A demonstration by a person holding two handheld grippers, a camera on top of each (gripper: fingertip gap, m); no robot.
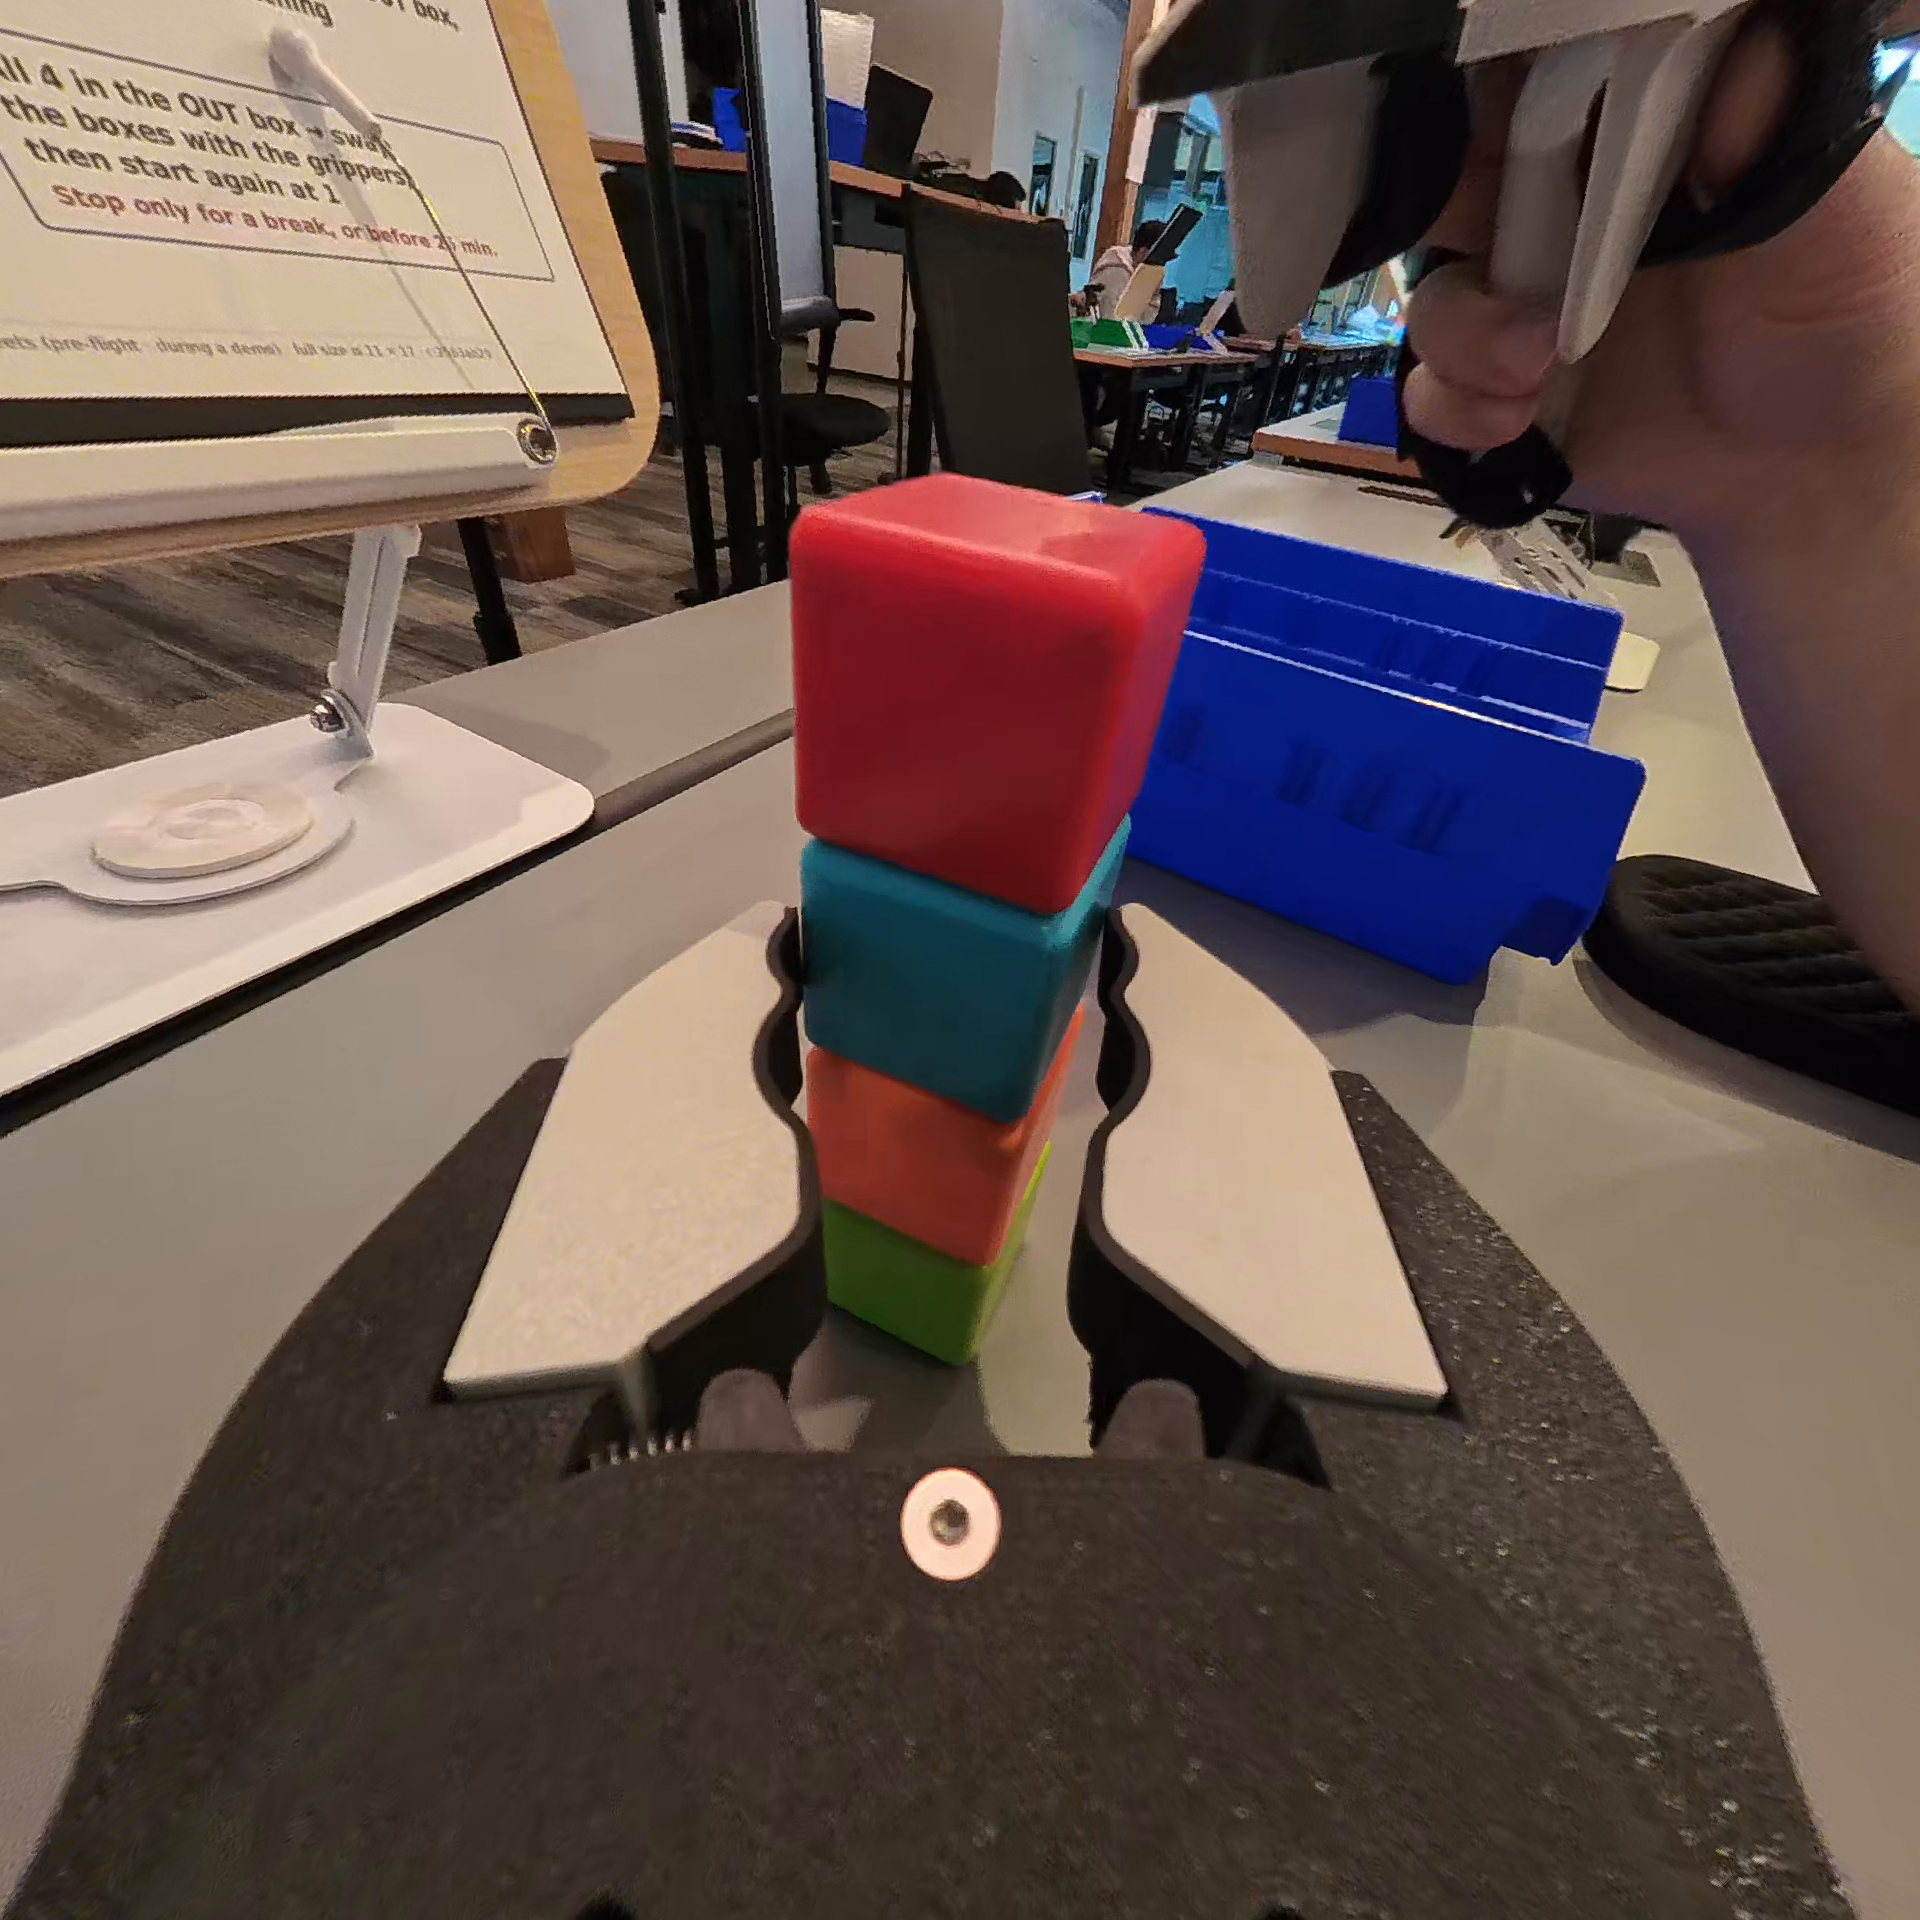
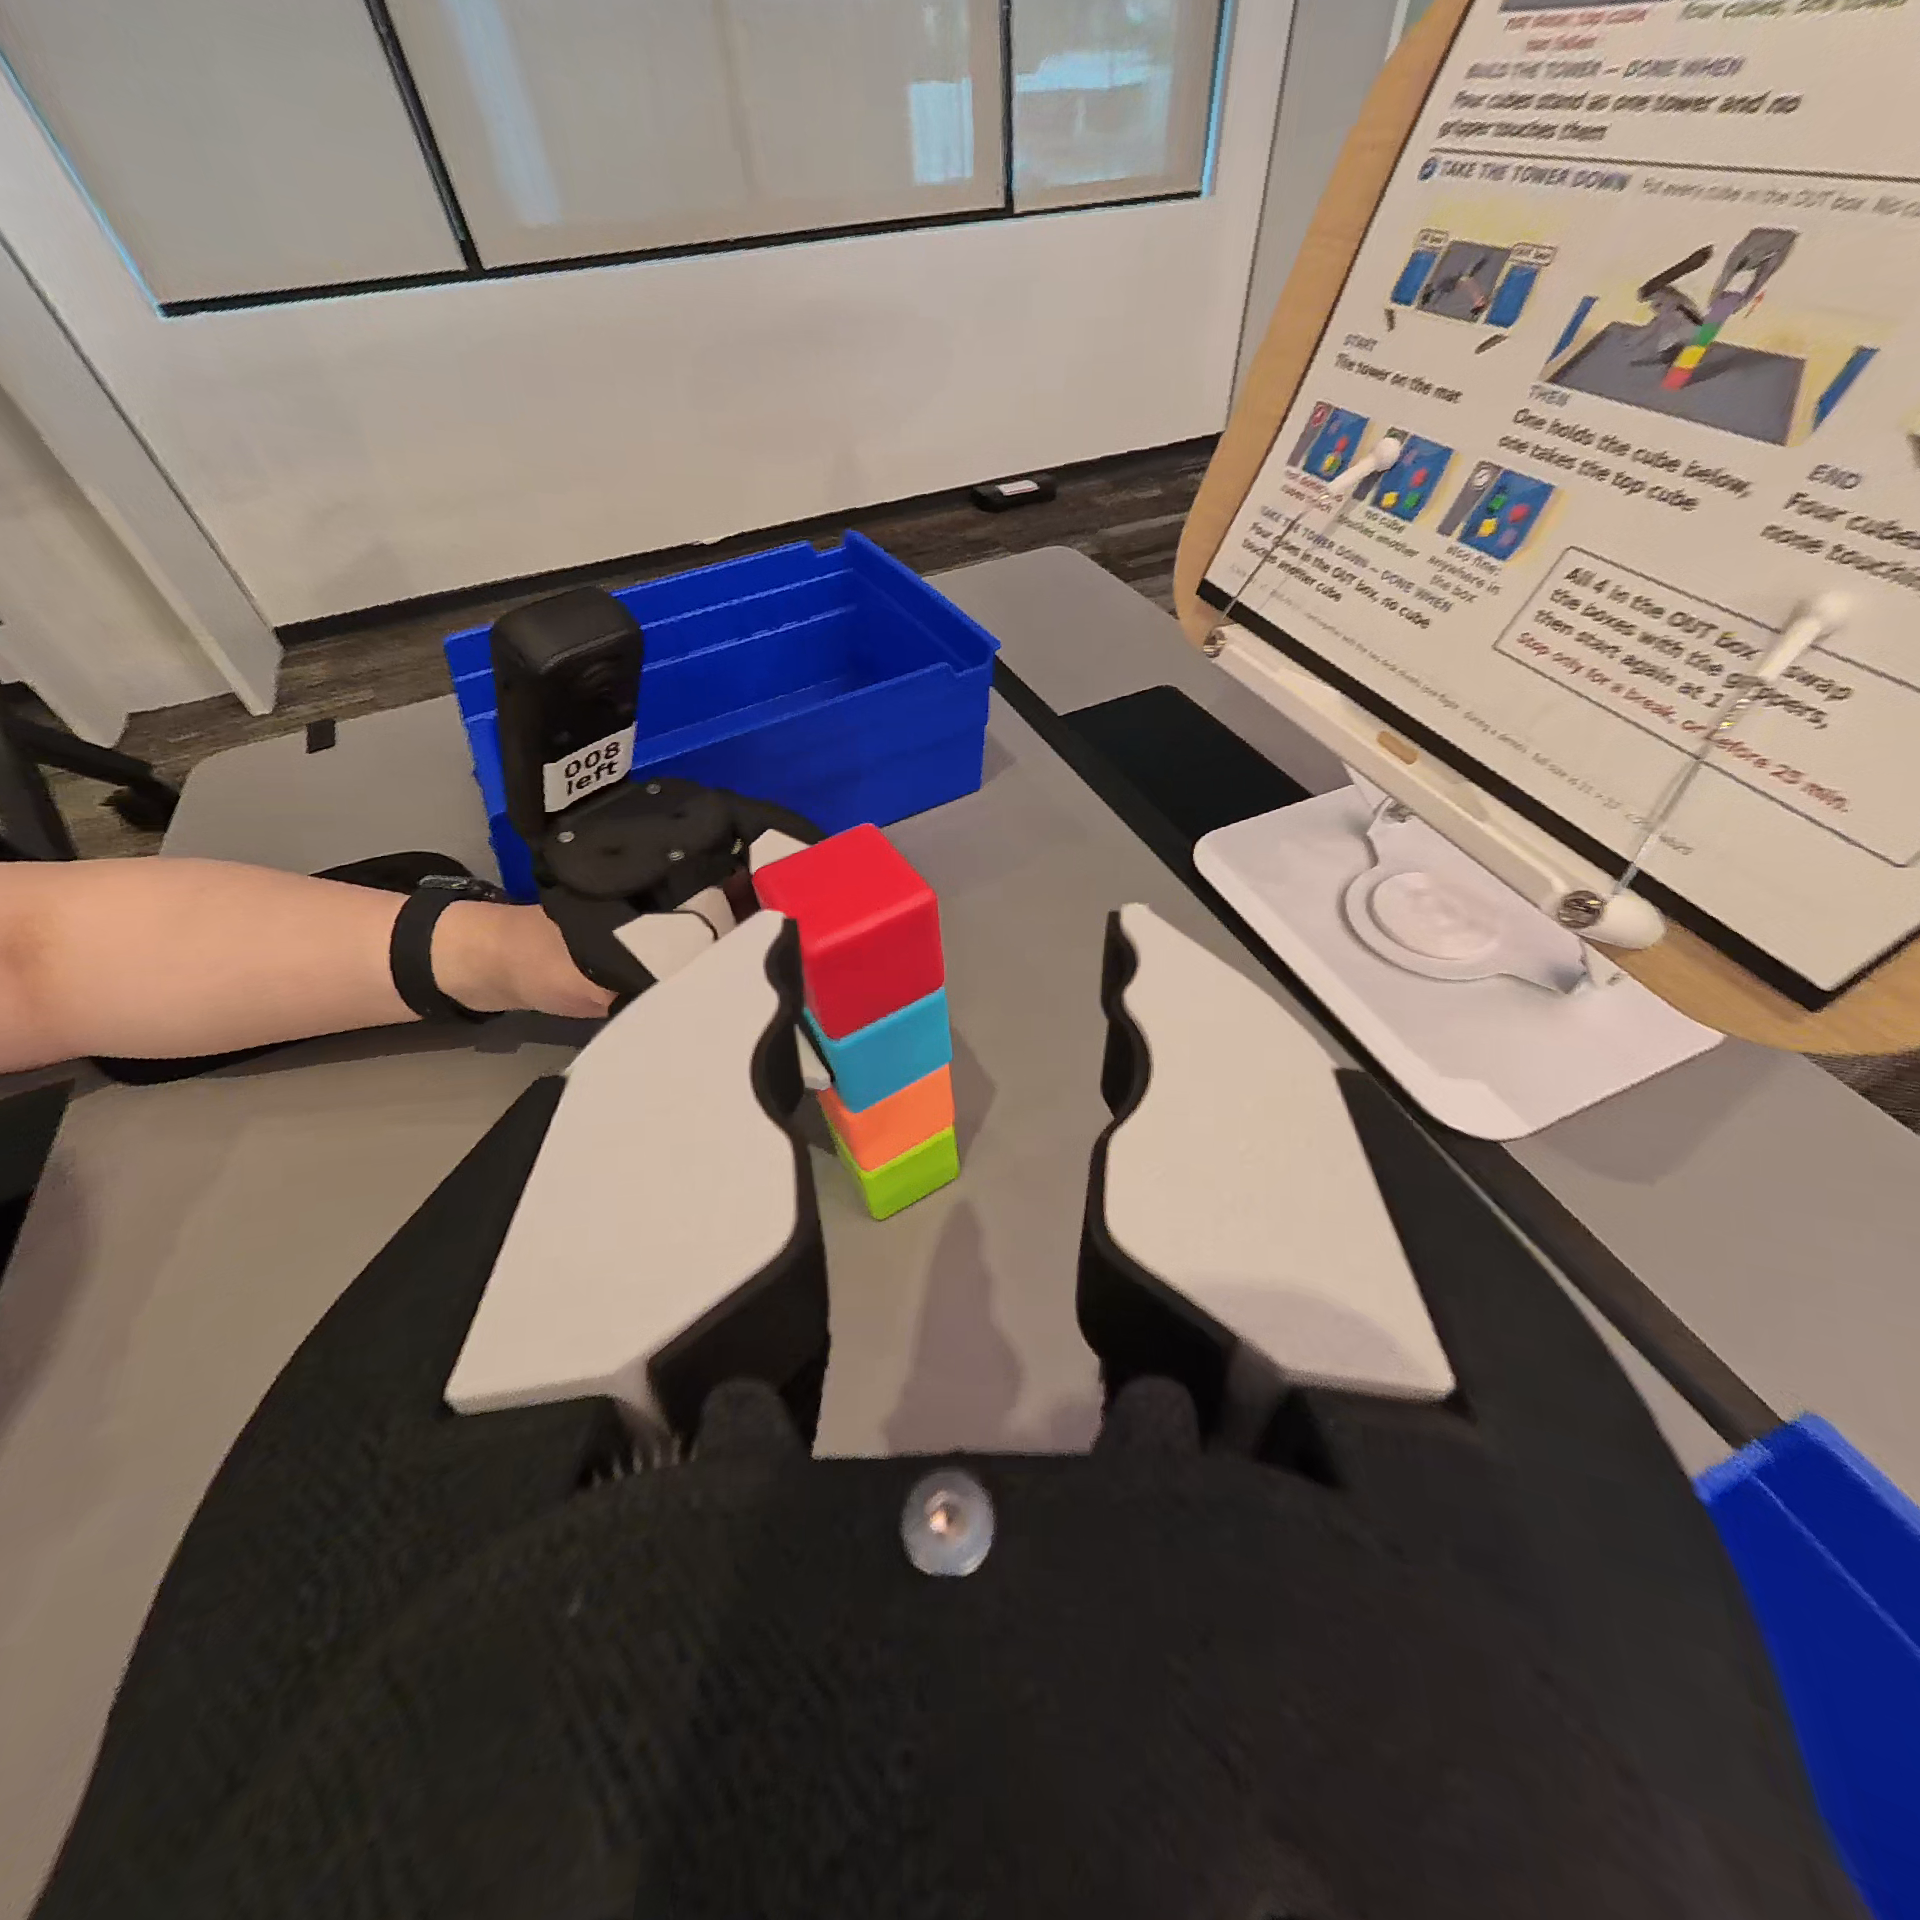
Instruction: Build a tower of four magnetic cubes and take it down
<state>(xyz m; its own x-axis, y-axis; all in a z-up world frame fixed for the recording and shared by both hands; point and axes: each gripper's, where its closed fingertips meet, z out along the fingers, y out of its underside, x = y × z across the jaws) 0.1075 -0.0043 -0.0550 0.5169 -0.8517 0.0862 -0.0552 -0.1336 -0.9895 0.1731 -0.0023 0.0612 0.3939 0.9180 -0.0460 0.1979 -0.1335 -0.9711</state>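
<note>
A tower of four cubes stands on the grey mat: red cube on top, then teal cube, orange cube and green cube at the bottom. My left gripper has its fingertips pressed on both sides of the teal cube. Its camera mount shows behind the tower in the right wrist view. My right gripper is open and empty, held above and apart from the tower; it also shows in the left wrist view.
A blue bin stands just beyond the tower. An instruction board on a white stand base stands beside it. A second blue bin's corner is near right. A black pad lies by the bin. Some 15 cm of space lies between my two pairs of fingers.
</note>
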